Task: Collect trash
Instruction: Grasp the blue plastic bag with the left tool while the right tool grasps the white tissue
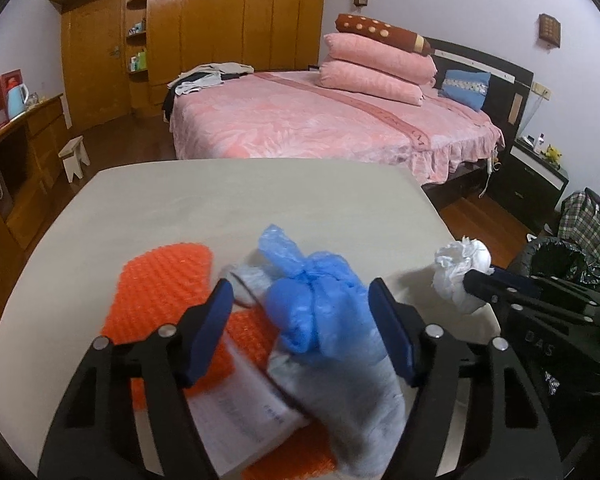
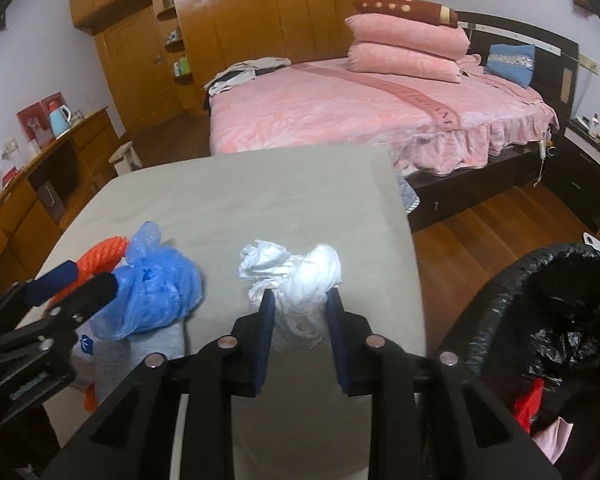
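The crumpled white plastic bag (image 2: 296,280) is clamped between the pads of the right tongs (image 2: 300,312), just above the tabletop (image 2: 240,200) near its right edge. The crumpled blue plastic bag (image 1: 312,300) lies on a grey cloth (image 1: 352,408) over orange bubble wrap (image 1: 160,280) and a sheet of printed paper (image 1: 240,412); it is straddled by the left tongs (image 1: 304,328), whose pads stand apart on either side with gaps visible, so nothing is gripped yet. The pick-up step is judged to be in hand. Next, the white bag would need to be carried right, over the black-lined bin (image 2: 540,292) beside the tabletop, and released; the left tongs would need to be closed on the blue bag alone, without the cloth beneath being caught.
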The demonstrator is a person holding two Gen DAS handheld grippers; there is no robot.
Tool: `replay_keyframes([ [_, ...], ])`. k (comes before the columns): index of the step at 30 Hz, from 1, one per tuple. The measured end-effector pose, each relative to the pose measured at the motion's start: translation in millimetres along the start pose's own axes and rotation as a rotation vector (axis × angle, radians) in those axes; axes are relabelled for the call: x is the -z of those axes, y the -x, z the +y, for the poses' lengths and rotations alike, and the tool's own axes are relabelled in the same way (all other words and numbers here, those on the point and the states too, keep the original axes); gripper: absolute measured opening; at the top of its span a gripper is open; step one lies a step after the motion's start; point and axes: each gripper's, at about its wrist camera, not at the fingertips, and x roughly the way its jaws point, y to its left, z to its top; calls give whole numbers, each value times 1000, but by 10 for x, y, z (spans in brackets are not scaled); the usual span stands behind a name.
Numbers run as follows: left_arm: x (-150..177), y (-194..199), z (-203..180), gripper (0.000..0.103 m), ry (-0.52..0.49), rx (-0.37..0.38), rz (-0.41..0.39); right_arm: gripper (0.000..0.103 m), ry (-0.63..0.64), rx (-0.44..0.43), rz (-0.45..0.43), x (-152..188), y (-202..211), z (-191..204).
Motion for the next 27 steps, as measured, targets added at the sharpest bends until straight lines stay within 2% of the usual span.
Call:
replay_keyframes([
  [4,0,-134,-86,63,-15,7,22,26,-10,-2,-1,4,15,-49],
  [6,14,-202,-124,57,-19,13,43,26,-11,-1,-2,4,21,-61],
  [10,60,-268,-159,38,-31,5,65,26,-16,-2,-2,11,49,-93],
  [11,62,-264,-158,30,-32,2,63,26,-16,-2,-3,14,55,-99],
  [19,34,-50,-159,11,-28,-15,3,26,-12,-3,-26,28,174,-72],
  [20,22,-16,-164,3,-27,-12,-5,26,-13,-6,-32,22,203,-77],
  [27,-37,279,-221,2,-30,16,-47,26,-20,-11,-62,40,399,-110],
])
